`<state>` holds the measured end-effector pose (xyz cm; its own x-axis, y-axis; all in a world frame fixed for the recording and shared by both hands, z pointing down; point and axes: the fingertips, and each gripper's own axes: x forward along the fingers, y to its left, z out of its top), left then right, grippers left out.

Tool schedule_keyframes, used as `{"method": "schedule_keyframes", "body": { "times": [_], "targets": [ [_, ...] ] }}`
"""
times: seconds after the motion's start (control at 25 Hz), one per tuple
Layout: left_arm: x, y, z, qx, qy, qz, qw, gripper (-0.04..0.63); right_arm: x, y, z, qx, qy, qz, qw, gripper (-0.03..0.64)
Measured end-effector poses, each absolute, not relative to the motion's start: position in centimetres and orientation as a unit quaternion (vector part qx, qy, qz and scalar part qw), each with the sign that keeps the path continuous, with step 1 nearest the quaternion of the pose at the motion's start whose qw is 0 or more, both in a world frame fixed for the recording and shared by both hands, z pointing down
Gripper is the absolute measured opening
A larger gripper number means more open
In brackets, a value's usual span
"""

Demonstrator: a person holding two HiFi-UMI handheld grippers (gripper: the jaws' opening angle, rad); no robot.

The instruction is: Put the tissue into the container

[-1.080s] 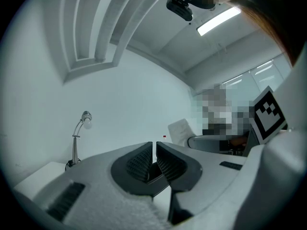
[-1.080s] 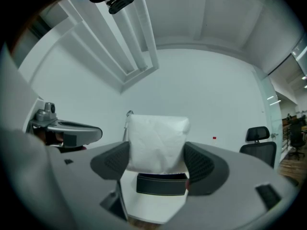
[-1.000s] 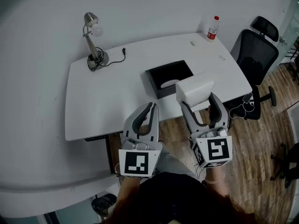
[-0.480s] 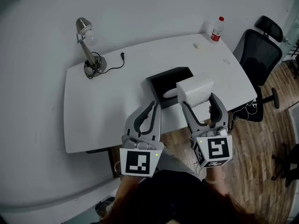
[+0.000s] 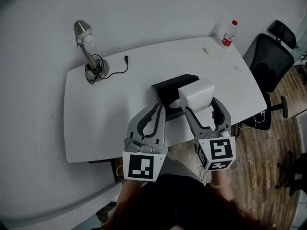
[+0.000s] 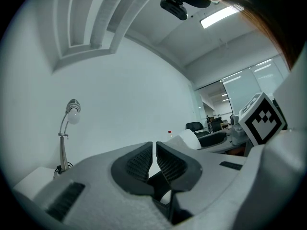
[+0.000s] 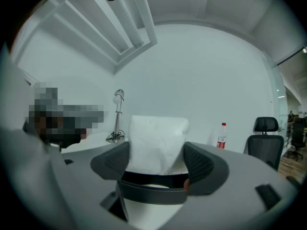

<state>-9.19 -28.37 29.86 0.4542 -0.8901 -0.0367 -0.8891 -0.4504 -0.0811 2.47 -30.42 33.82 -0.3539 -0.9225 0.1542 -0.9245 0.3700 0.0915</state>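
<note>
The right gripper (image 5: pixel 201 107) clasps a white tissue pack (image 5: pixel 195 96) between its jaws. The pack's longer side runs crosswise, roughly along the table's front edge. It hangs over the front right part of the black container (image 5: pixel 168 86), which sits near the front edge of the white table (image 5: pixel 110 104). The left gripper (image 5: pixel 154 110) is clenched on nothing. A lamp (image 5: pixel 88 51) stands at the back left corner and a bottle (image 5: pixel 229 33) at the back right. A chair (image 5: pixel 271 56) stands on the wooden floor (image 5: pixel 268 147).

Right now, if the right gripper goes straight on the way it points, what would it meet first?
Probably the black container: its rim shows just under the tissue that the right gripper holds. Height above it is unclear, so it might pass over.
</note>
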Motion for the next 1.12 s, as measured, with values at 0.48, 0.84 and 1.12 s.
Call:
{"method": "schedule_keyframes", "body": {
  "times": [0.48, 0.84, 1.12],
  "targets": [
    [-9.9, -32.8, 31.1, -0.851, 0.524, -0.012, 0.026, 0.044, 2.0, -34.8, 37.4, 0.553, -0.82, 0.047, 0.141, 0.365],
    [-10.5, -35.1, 32.4, -0.849, 0.529, -0.013, 0.007, 0.044, 1.6, -36.6, 41.1, 0.541, -0.813, 0.08, 0.201, 0.364],
    [-10.7, -36.0, 33.6, -0.848, 0.529, -0.019, -0.007, 0.044, 1.5, -37.0, 42.9, 0.532, -0.807, 0.099, 0.236, 0.364]
  ]
}}
